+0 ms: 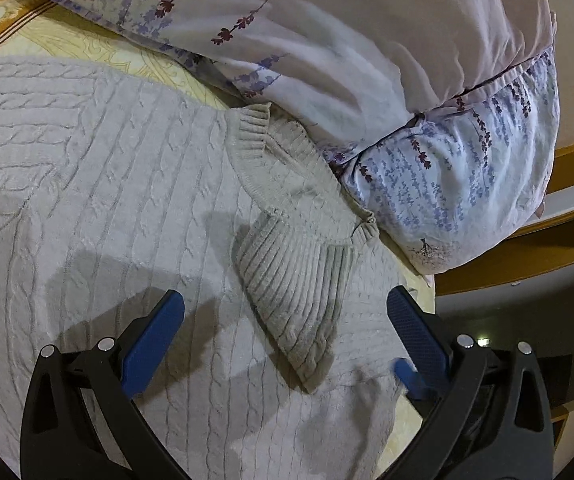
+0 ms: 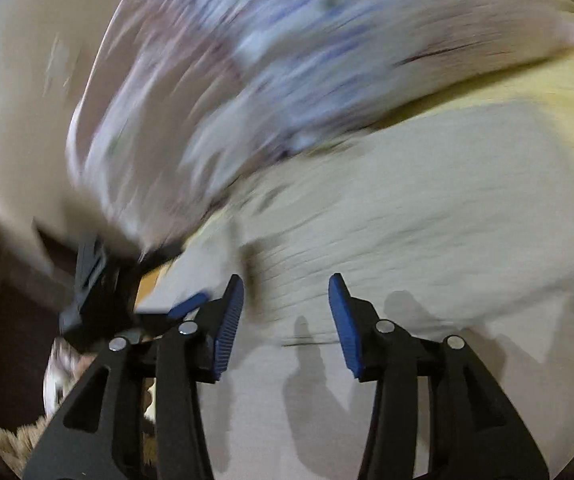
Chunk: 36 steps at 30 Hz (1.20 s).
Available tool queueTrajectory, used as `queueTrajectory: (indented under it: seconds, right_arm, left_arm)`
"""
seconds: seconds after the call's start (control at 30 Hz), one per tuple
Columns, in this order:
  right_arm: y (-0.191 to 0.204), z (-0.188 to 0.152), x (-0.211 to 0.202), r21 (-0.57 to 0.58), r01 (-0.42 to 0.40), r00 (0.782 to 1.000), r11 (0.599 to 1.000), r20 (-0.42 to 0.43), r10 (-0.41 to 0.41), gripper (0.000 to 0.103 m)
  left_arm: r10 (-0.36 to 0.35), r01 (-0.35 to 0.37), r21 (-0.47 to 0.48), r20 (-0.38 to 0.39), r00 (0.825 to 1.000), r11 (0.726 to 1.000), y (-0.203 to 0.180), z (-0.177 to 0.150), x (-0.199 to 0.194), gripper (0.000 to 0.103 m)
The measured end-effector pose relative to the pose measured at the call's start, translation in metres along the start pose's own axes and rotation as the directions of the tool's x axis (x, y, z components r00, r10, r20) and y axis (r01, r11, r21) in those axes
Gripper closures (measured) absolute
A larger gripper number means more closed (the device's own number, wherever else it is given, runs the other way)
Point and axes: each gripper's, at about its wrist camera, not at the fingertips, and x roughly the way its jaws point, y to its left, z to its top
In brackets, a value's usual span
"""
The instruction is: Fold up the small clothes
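Note:
A light grey cable-knit sweater (image 1: 107, 184) lies flat on the bed, its ribbed collar (image 1: 263, 136) toward the pillow. A sleeve is folded in over the body, its ribbed cuff (image 1: 291, 280) lying between my left fingers. My left gripper (image 1: 287, 304) is open and empty, just above the sweater. In the blurred right wrist view the sweater (image 2: 407, 216) fills the middle. My right gripper (image 2: 286, 290) is open and empty above it. The other gripper (image 2: 99, 288) shows at the left of that view.
A floral pillow (image 1: 367, 60) lies against the sweater's collar side; it also shows blurred in the right wrist view (image 2: 247, 60). A yellow patterned sheet (image 1: 87, 40) covers the bed. A wooden bed frame (image 1: 567, 200) and floor lie beyond the bed's edge at right.

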Motion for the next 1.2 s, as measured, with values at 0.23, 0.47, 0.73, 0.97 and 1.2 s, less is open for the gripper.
queueTrajectory:
  seconds: [0.23, 0.47, 0.73, 0.97, 1.2]
  right_arm:
    - [0.054, -0.026, 0.057, -0.177, -0.086, 0.978, 0.980, -0.204, 0.049, 0.053]
    - [0.005, -0.033, -0.013, 0.003, -0.009, 0.999, 1.000, -0.052, 0.009, 0.053]
    - [-0.141, -0.050, -0.118, 0.588, 0.007, 0.951, 0.809, 0.245, -0.186, 0.057]
    - [-0.158, -0.045, -0.112, 0.630, -0.023, 0.938, 0.776, 0.283, -0.202, 0.079]
    - [-0.136, -0.037, -0.121, 0.551, -0.058, 0.902, 0.832, 0.387, -0.194, 0.096]
  left_arm:
    - [-0.016, 0.015, -0.022, -0.049, 0.999, 1.000, 0.012, 0.000, -0.006, 0.001]
    - [-0.009, 0.008, -0.034, -0.044, 0.999, 0.999, 0.018, -0.006, -0.006, 0.019]
    - [0.084, -0.082, 0.025, -0.057, 0.995, 0.996, 0.009, -0.005, 0.007, 0.055]
    - [0.171, -0.166, 0.088, -0.052, 0.984, 0.982, -0.001, 0.000, 0.025, 0.097]
    - [0.142, -0.152, 0.216, 0.057, 0.988, 0.965, -0.041, 0.028, 0.011, 0.098]
